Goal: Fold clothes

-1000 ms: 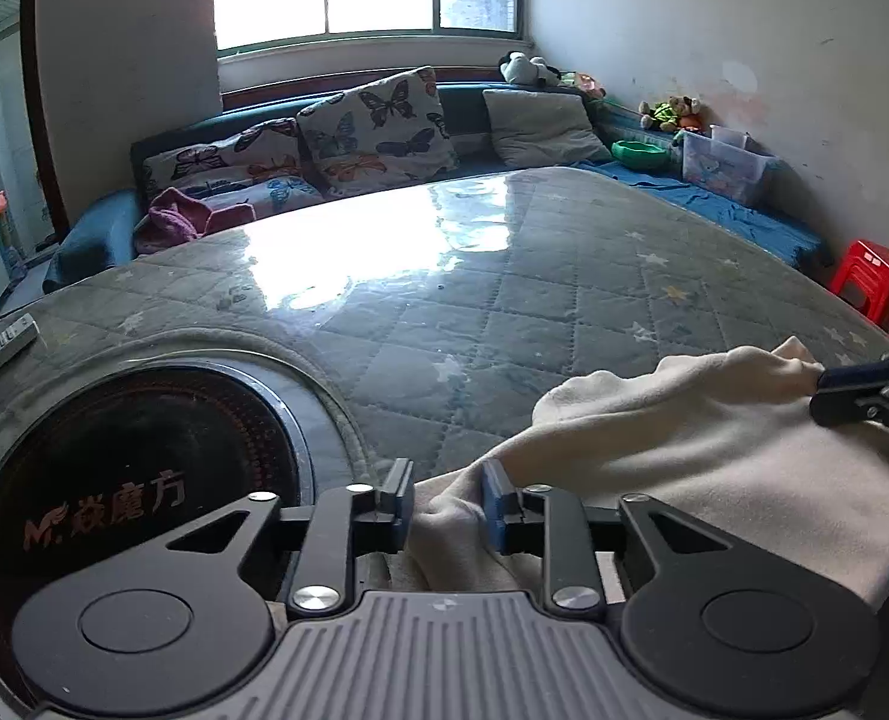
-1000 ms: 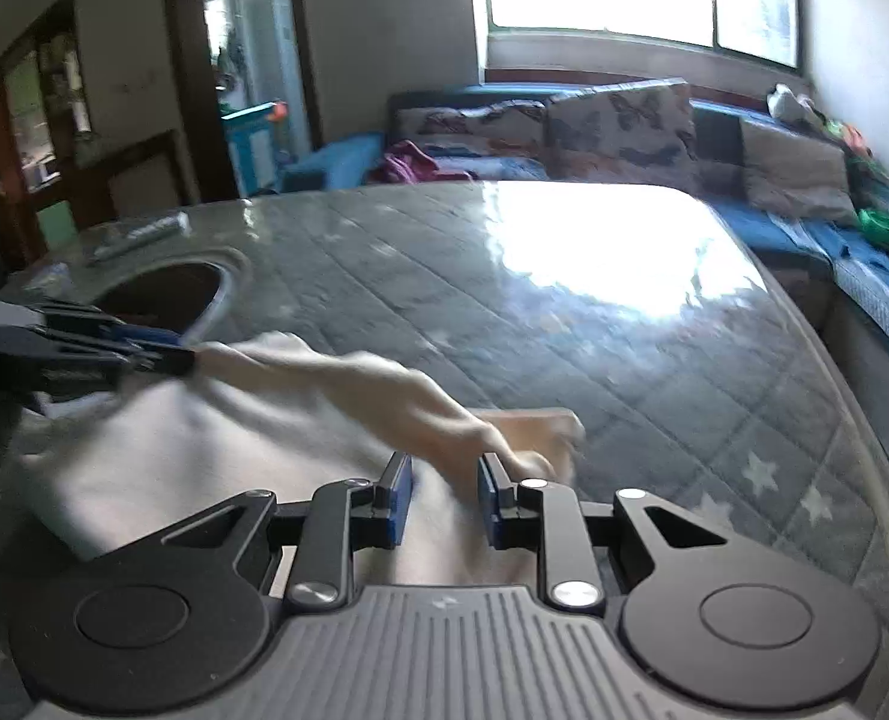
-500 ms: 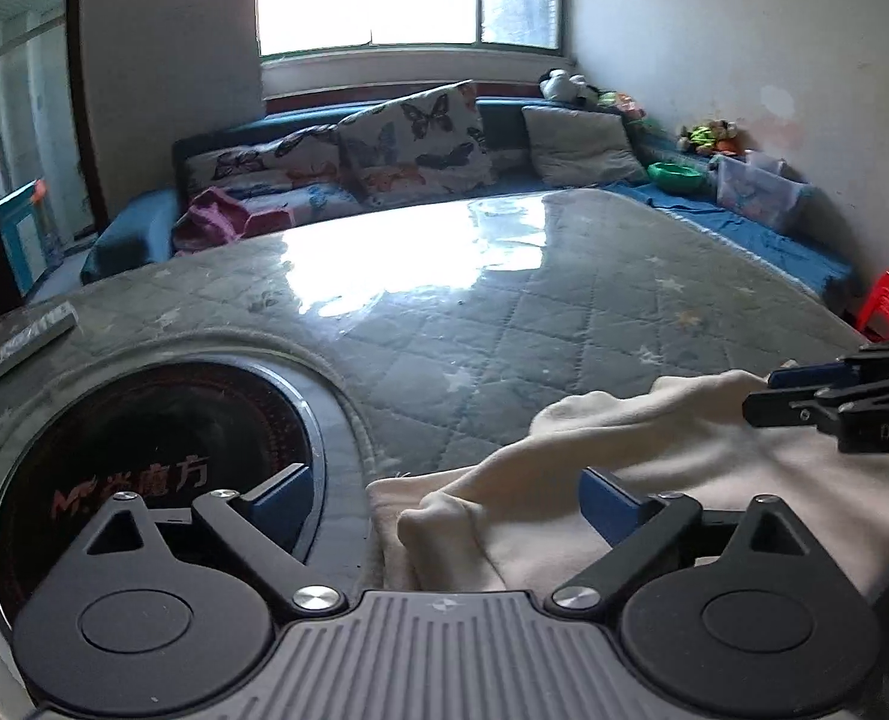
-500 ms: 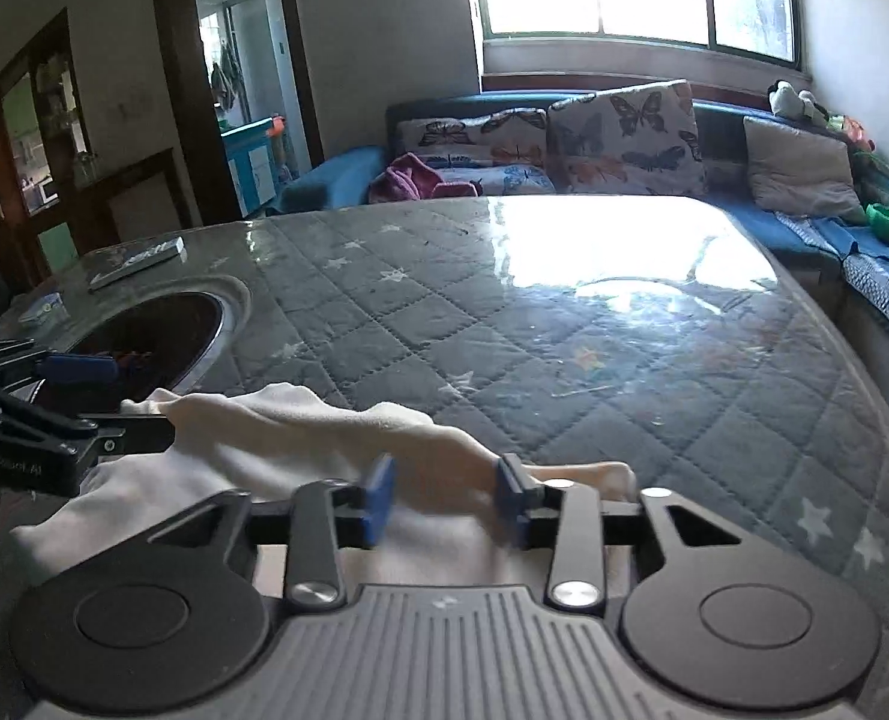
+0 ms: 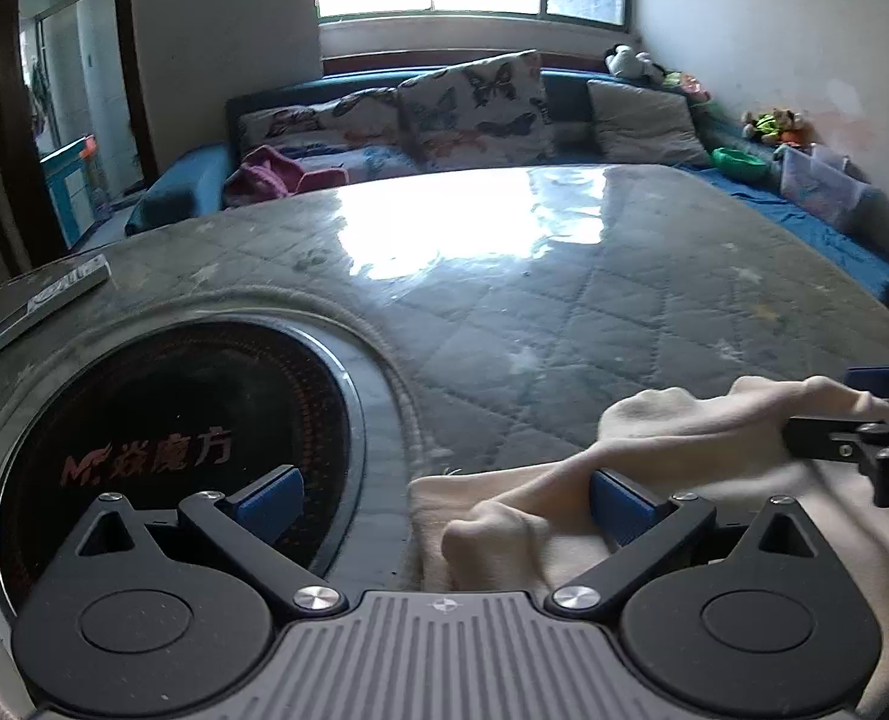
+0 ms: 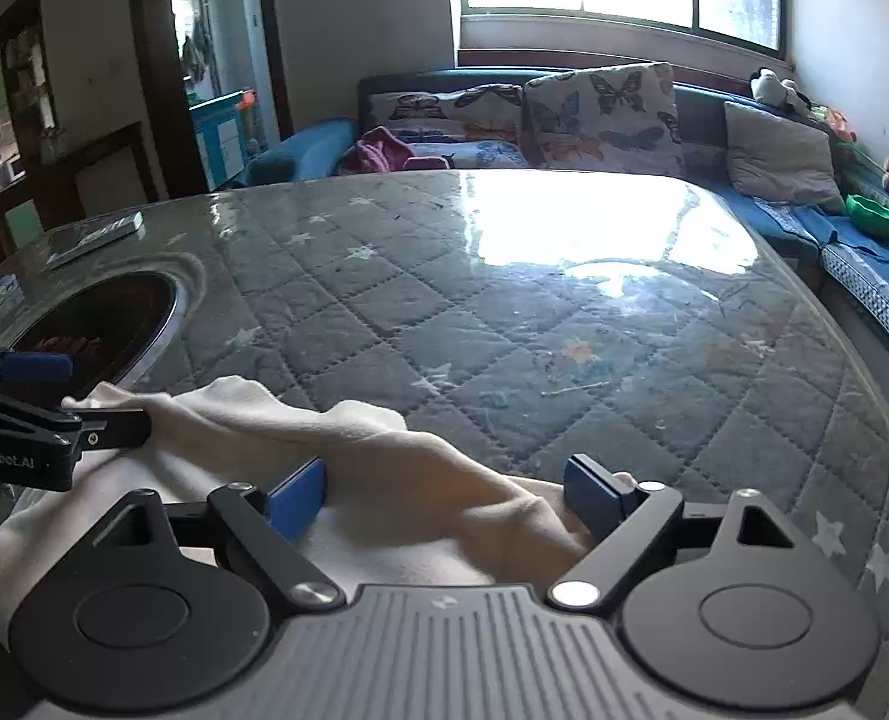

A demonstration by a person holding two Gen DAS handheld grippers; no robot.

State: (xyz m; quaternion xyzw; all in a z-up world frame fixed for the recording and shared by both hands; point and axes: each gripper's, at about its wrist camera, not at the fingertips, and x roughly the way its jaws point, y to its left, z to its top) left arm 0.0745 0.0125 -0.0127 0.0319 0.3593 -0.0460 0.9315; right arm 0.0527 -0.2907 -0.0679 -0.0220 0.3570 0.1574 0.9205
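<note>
On the gray quilted table (image 6: 564,324), the cream cloth (image 6: 384,480) now lies bunched near the front edge, because both grippers pinched it a moment ago and have let go. The left gripper (image 5: 444,501) and the right gripper (image 6: 444,489) are both spread wide with loose cloth between them, so this fold looks done. Just beside the cloth sits a round black cooktop (image 5: 174,450), and a remote (image 5: 48,306) lies far off.

cream garment (image 5: 672,450) cut off at right edge, near hem hidden behind gripper body, sofa toys (image 5: 774,123) indistinct
</note>
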